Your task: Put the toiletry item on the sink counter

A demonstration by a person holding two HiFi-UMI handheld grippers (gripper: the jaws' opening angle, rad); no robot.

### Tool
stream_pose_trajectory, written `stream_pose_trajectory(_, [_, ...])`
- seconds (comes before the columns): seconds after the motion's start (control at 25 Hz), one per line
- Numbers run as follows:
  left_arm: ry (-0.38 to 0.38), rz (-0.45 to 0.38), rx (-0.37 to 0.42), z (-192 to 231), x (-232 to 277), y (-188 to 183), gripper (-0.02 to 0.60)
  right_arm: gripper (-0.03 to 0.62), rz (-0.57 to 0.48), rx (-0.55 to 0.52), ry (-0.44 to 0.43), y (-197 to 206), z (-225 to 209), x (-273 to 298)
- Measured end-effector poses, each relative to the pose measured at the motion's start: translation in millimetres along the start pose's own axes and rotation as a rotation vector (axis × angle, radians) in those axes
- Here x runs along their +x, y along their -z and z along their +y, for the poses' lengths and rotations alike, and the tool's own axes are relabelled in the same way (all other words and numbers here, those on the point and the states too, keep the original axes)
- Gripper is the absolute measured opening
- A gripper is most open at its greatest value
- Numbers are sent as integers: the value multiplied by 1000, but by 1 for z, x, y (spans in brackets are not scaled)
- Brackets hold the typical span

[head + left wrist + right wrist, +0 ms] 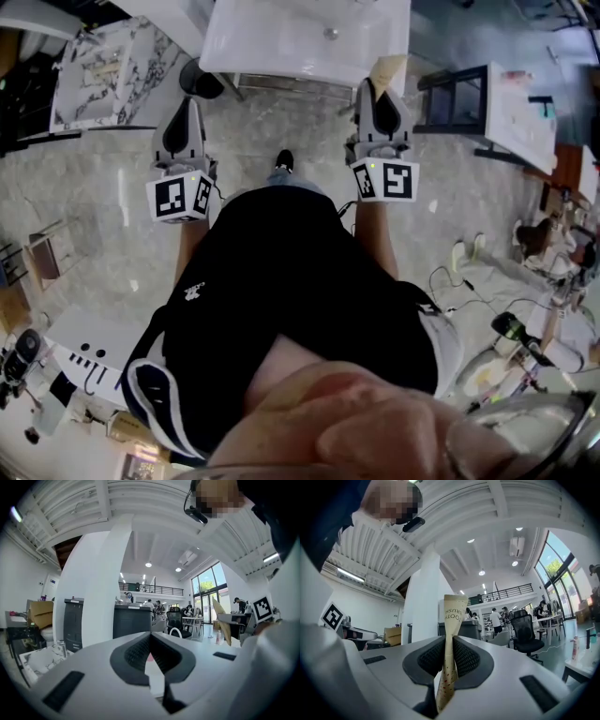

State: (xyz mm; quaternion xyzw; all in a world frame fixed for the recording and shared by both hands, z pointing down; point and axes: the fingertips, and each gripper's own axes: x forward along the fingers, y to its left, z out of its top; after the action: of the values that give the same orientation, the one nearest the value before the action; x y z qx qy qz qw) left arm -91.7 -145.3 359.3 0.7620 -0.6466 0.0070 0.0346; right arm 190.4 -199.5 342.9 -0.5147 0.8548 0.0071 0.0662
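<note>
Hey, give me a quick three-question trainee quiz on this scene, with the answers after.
1. True or false: the left gripper holds something between its jaws.
2. In the head view, the sink counter is: A behind both grippers; B ahead of both grippers; C beneath the left gripper.
3. Fill in: the right gripper is shut on a paper ___ packet.
Key: 1 false; 2 B; 3 toothbrush.
</note>
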Motion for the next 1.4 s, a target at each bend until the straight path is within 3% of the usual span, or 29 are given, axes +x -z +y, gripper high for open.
stream_pose_trajectory(0.44, [-2, 29, -59, 12, 45, 4, 6, 58, 16, 19, -19, 10, -27, 43])
stream_pose_trajectory(0.8, [8, 32, -27, 44, 58, 9, 6, 58, 25, -6, -15, 19, -6, 78])
stream_pose_trajectory(0.92, [9, 36, -80, 53, 62, 15, 6, 58, 32, -1, -16, 25, 1, 88])
stream_pose_trajectory(1.04, [1, 55, -138, 60, 61, 26, 6, 58, 56, 6, -23, 38, 8, 98])
stream_pose_trajectory(1.4, [-64, 87, -112, 93, 55, 36, 6, 57, 158, 37, -87, 97, 23, 148])
